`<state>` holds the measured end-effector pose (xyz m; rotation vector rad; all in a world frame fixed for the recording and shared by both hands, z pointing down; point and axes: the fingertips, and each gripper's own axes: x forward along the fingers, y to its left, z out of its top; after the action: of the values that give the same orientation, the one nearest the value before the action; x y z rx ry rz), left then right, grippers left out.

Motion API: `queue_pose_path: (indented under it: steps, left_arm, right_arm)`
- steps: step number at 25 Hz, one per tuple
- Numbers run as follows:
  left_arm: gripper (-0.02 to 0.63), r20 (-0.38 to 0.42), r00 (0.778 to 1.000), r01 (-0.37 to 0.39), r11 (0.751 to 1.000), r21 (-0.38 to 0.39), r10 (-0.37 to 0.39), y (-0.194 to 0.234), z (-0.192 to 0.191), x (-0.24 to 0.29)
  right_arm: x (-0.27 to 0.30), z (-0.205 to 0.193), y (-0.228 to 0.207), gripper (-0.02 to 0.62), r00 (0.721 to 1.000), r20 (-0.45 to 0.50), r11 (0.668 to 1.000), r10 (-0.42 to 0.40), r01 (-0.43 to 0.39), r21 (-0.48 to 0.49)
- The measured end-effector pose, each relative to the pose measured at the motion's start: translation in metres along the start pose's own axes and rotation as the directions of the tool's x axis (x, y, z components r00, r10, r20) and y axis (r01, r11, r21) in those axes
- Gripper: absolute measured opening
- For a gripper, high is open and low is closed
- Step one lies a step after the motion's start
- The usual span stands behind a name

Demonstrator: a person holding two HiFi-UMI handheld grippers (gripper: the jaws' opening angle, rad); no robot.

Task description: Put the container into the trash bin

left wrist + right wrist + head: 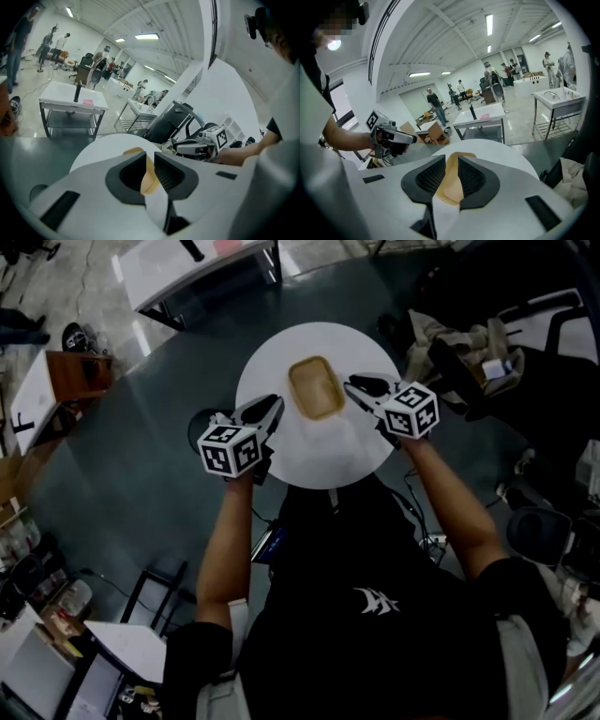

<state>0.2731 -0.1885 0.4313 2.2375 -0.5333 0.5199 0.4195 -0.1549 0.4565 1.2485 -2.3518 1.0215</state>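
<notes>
A round white table (323,454) is shown from above, standing on a dark grey floor (131,484). One shallow tan rectangular container (315,387) with rounded corners is set near its centre.

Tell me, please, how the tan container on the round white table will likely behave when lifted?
The tan container looks shallow, thin-walled and empty, so it is probably light and may flex under a pinch. Sitting flat and wide on the round white table, it seems unlikely to tip or roll, though a push could slide it.

Both held forward — left gripper (273,409), right gripper (355,387), fingers slightly apart, apparently empty
</notes>
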Motion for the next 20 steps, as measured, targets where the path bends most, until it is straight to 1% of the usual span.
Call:
queue_pose_path:
  steps: [5,9,15,20]
  left_arm:
    - [0.072,-0.041,0.998,-0.040,0.996,-0.086,0.037,0.025,-0.016,0.026]
    - [0.089,-0.071,0.996,-0.073,0.985,-0.155,0.062,0.037,-0.034,0.049]
    - [0.117,-0.135,0.987,-0.118,0.967,-0.224,0.089,0.047,-0.060,0.076]
    - [0.118,-0.191,0.976,-0.156,0.947,-0.282,0.104,0.052,-0.085,0.086]
  right_arm:
    - [0.029,-0.021,-0.029,0.089,0.997,-0.073,0.998,-0.004,0.009,0.069]
    - [0.043,-0.039,-0.045,0.095,0.992,-0.126,0.994,0.005,0.009,0.107]
    - [0.058,-0.062,-0.055,0.117,0.980,-0.196,0.988,0.032,-0.001,0.156]
    - [0.067,-0.075,-0.054,0.118,0.971,-0.238,0.985,0.035,0.006,0.170]
